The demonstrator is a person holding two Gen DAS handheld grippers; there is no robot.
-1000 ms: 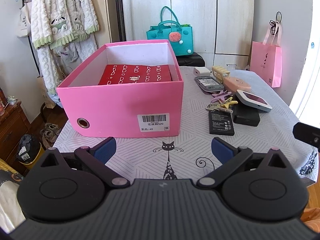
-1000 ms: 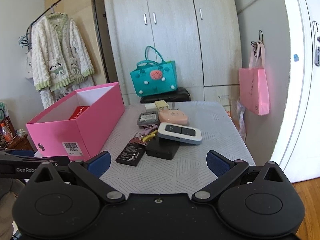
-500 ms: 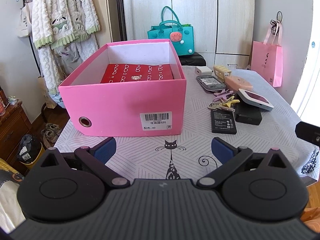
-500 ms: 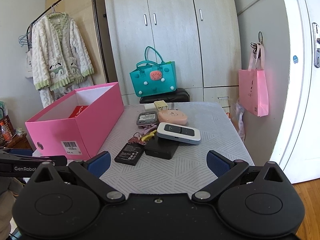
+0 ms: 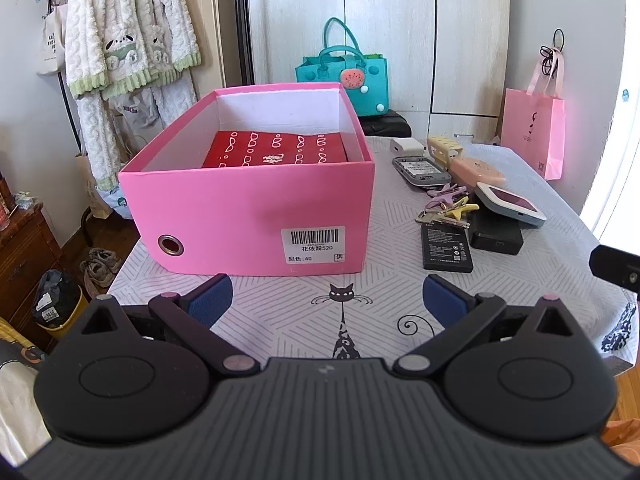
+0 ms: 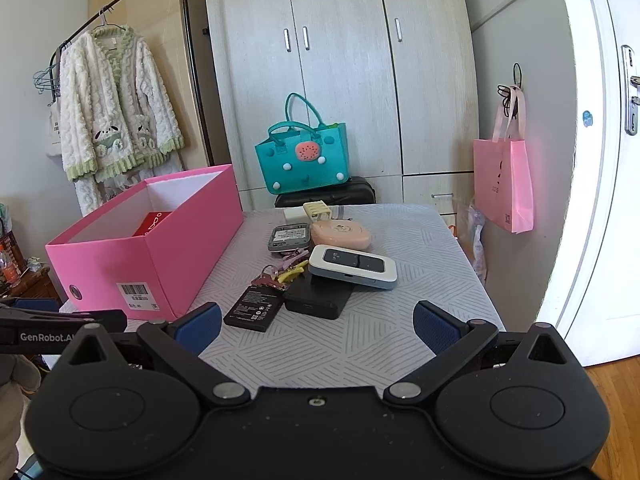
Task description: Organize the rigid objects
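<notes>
An open pink box [image 5: 248, 204] [image 6: 160, 248] stands on the table with a red patterned box [image 5: 276, 150] inside it. To its right lies a cluster: a flat black battery [image 5: 446, 247] [image 6: 256, 312], a black power bank [image 6: 318, 298], a white pocket router [image 6: 352, 266] [image 5: 510, 203], keys with clips [image 6: 282, 272], a grey phone [image 6: 289, 237], a peach case [image 6: 340, 234] and a white charger [image 5: 406, 146]. My left gripper [image 5: 326, 300] is open before the pink box. My right gripper [image 6: 318, 322] is open just short of the battery. Neither holds anything.
The table [image 6: 400, 320] has a striped cloth with a cat print [image 5: 344, 320]. A teal bag [image 6: 304, 160] sits behind it on a dark case. A pink paper bag [image 6: 504, 184] hangs at the right by a door. A clothes rack [image 6: 116, 108] stands at left.
Both views have shifted only slightly; the pink box and the cluster sit a touch further right in the left wrist view. Both grippers stay open and nothing on the table has moved.
</notes>
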